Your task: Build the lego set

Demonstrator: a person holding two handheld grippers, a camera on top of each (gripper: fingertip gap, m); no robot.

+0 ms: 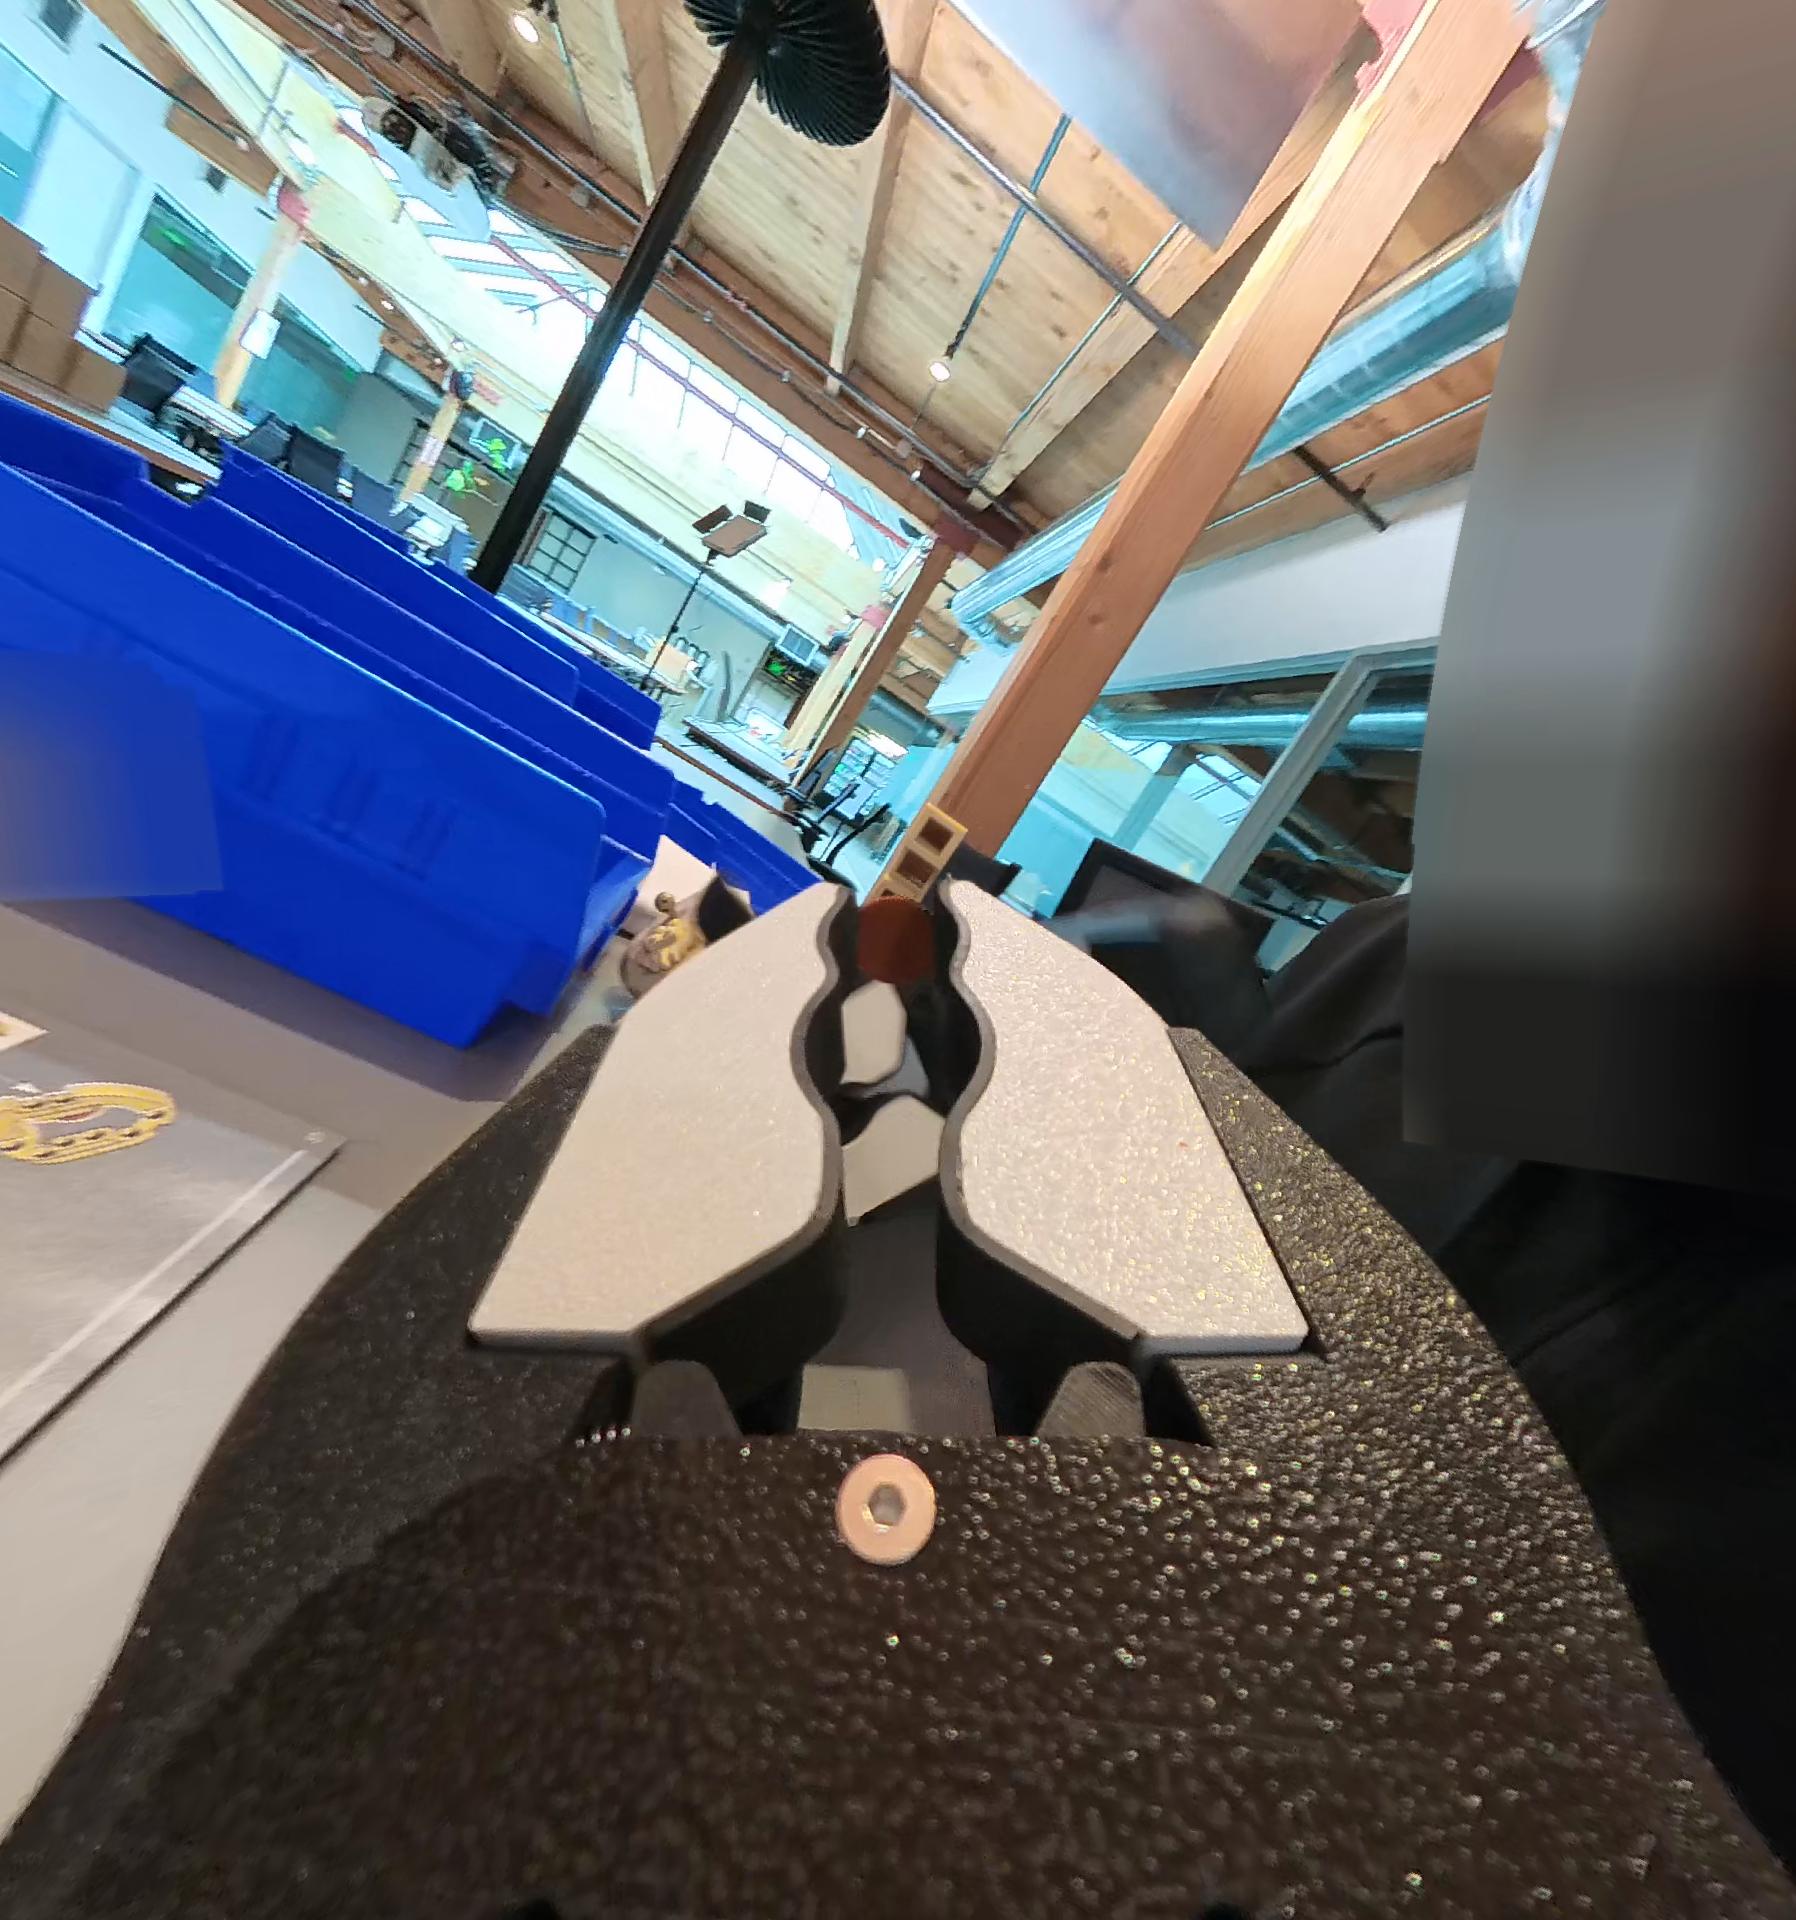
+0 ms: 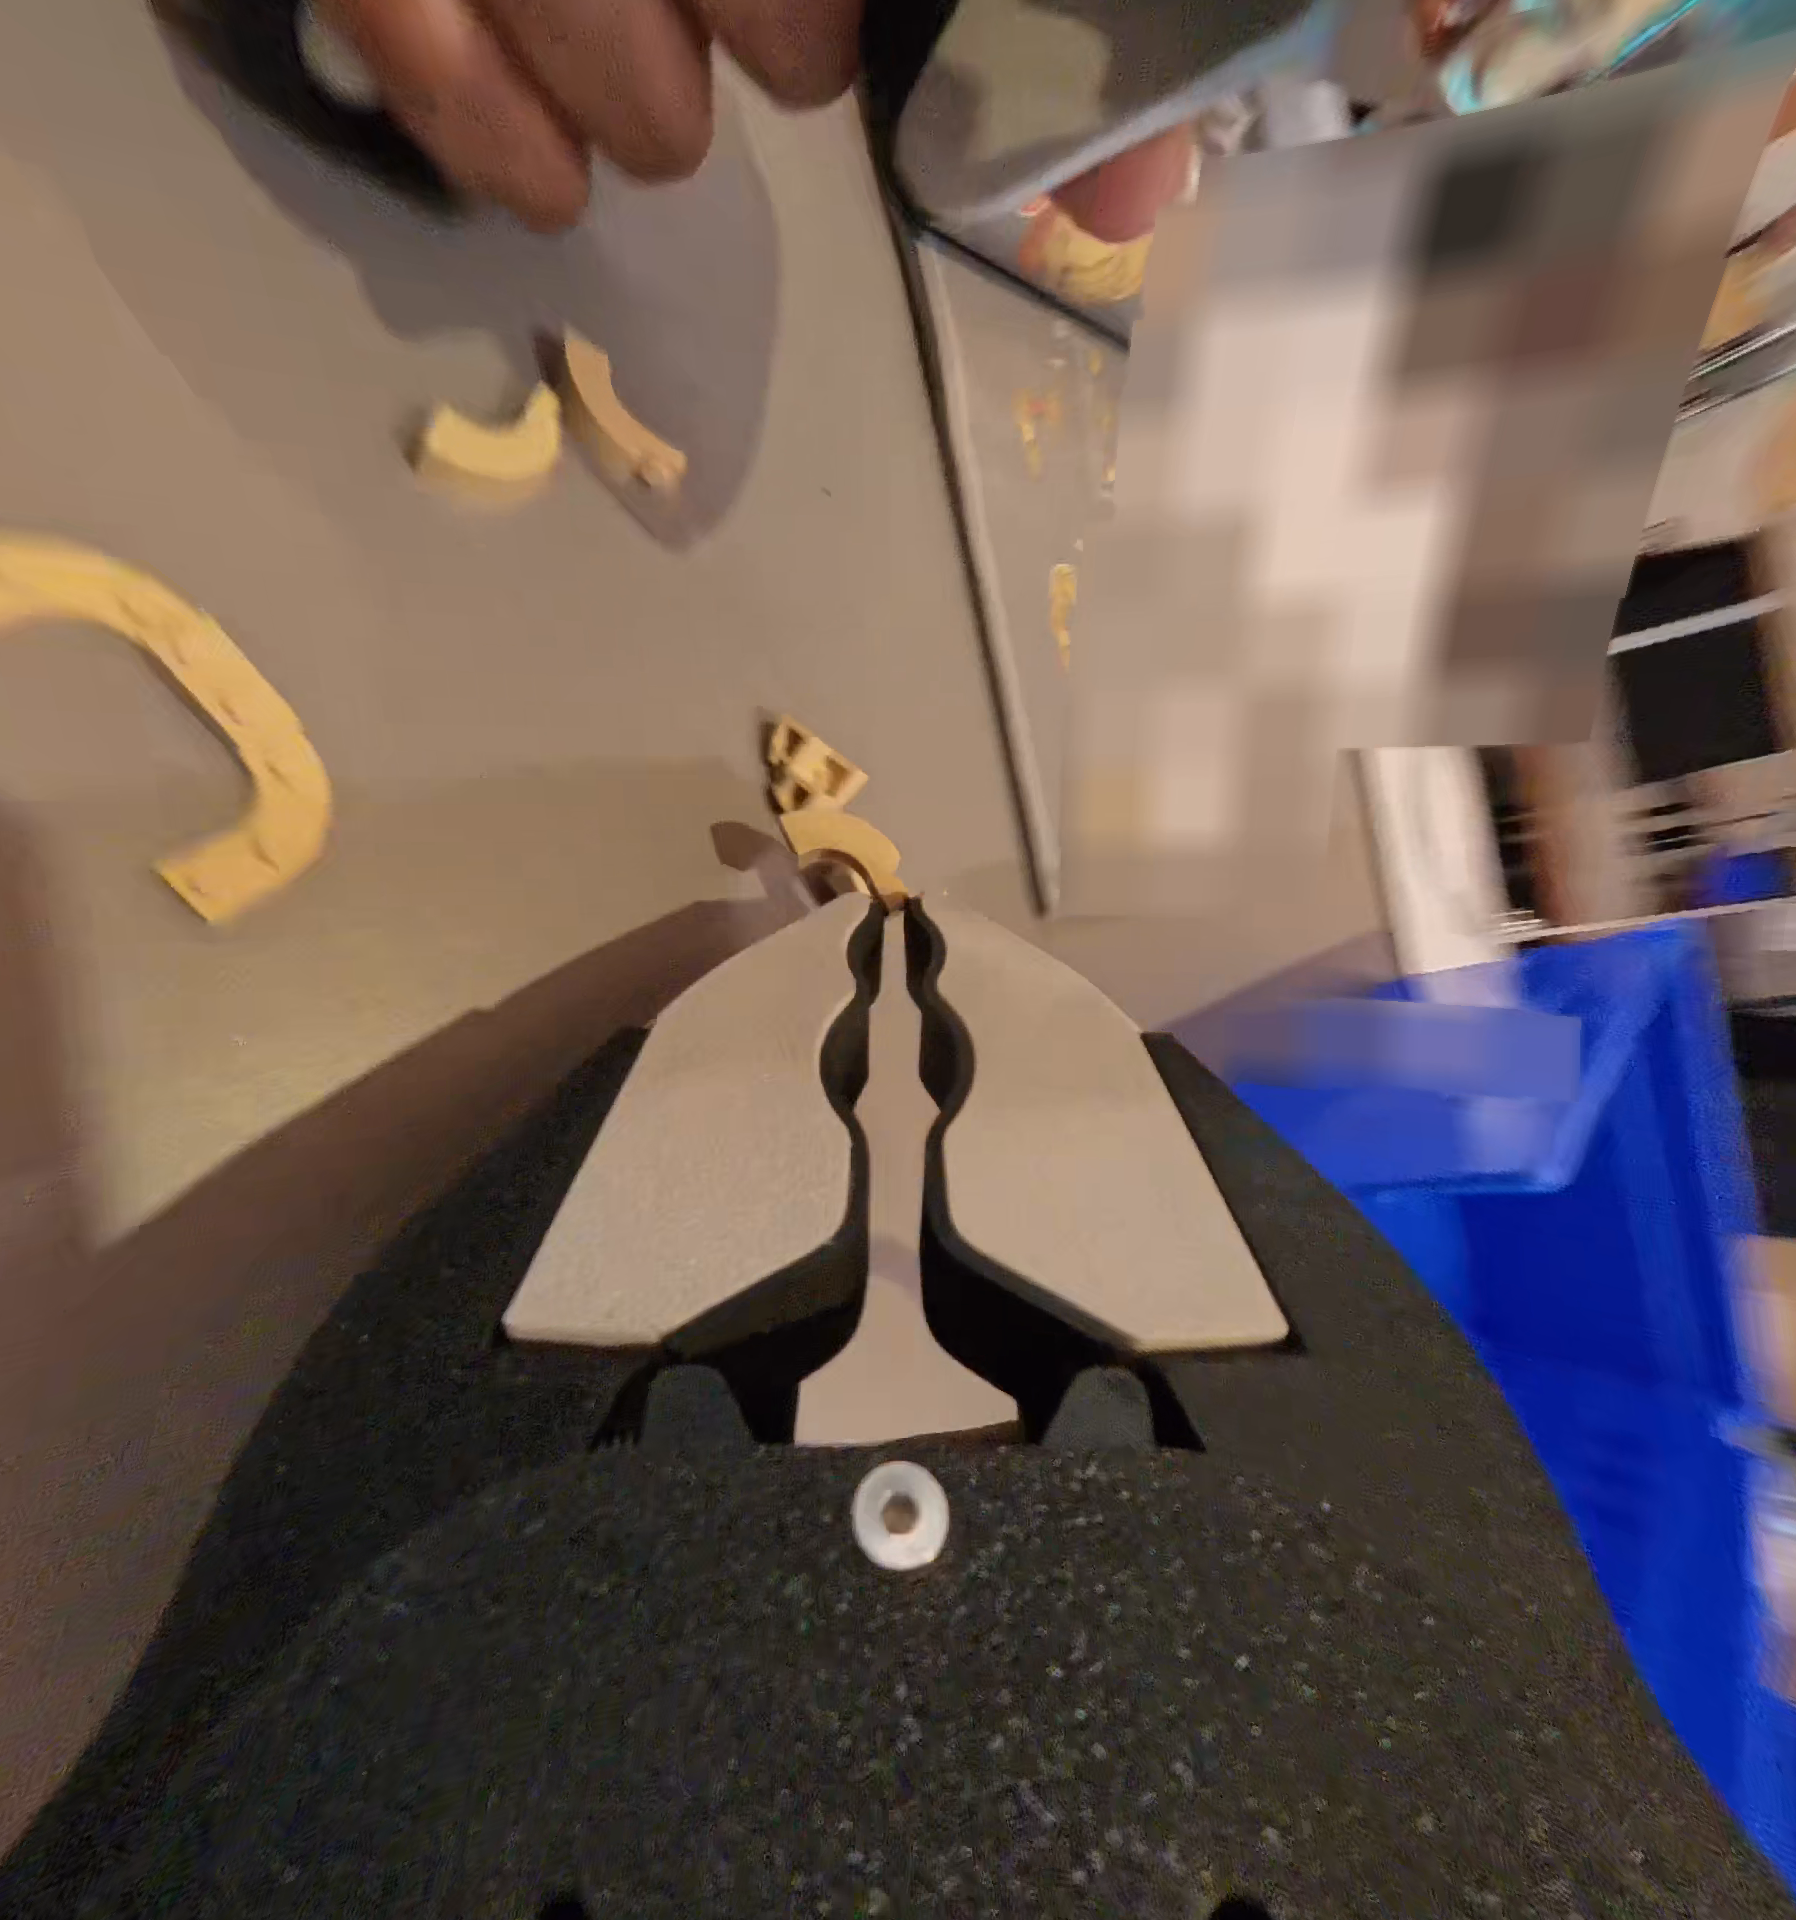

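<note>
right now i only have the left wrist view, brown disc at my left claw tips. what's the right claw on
Observer: The right claw has its tips nearly together on the edge of a small tan arc.
Operator: any other tan bits by it
Observer: A studded tan piece sits just beyond the arc; I cannot tell whether the two are joined.
Operator: what else is on that side
Observer: A big tan hook lies on the grey table, far left of the claw and apart from it.
</note>
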